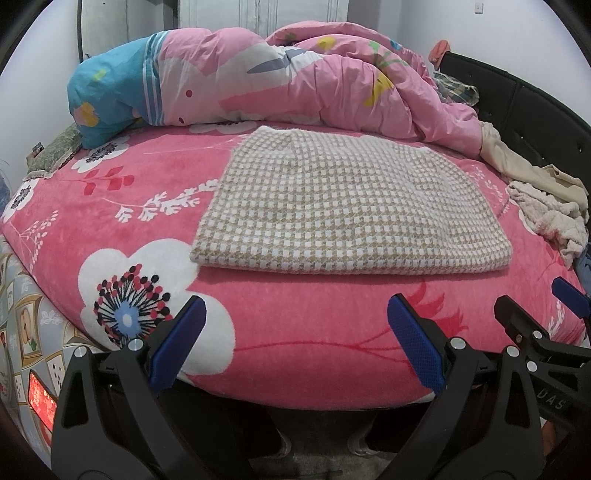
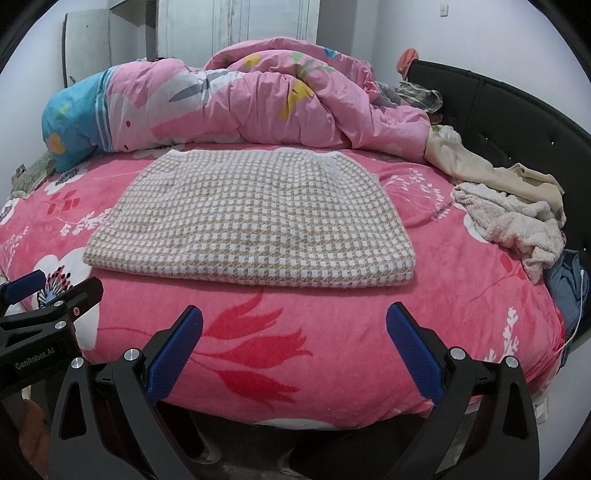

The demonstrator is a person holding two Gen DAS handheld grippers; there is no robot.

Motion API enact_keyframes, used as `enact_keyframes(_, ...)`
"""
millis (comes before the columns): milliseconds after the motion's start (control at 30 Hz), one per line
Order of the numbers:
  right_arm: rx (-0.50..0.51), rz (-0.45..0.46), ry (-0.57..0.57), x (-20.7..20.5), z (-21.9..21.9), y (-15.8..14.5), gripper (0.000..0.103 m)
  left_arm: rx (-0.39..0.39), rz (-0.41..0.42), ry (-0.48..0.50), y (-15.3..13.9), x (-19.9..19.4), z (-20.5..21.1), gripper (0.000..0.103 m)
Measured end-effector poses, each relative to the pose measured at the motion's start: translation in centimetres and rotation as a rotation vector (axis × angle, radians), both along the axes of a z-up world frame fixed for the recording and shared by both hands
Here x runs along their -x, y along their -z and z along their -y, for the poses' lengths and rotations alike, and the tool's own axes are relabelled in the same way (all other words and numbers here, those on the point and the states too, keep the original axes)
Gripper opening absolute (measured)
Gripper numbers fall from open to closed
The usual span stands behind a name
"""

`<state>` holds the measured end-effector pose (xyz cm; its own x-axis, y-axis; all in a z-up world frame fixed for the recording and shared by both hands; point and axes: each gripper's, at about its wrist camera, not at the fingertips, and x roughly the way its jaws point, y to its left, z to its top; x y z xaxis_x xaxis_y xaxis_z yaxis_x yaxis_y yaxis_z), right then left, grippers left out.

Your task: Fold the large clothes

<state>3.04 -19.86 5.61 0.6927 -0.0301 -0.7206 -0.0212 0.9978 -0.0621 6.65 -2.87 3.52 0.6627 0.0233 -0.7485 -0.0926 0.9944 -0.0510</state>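
Left view: the left claw is spread wide and holds nothing, low at the bed's near edge. The checked cloth lies flat on the bed, already folded, I think.

Right view: the right claw is spread and empty too. The cloth looks done. Next may be the heap by the headboard.

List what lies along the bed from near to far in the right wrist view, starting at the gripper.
right gripper, open over the bed's near edge → bare pink floral bedcover → folded checked garment → heaped pink quilt → white wardrobe doors.
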Motion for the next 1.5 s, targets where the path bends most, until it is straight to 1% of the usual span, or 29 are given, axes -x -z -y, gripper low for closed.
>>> enact_keyframes(1500, 0.009, -0.004, -0.007, -0.09, -0.10, 0.04, 0.097, -0.001, 0.001, -0.002, 0.01, 0.06, 0.20, 0.095)
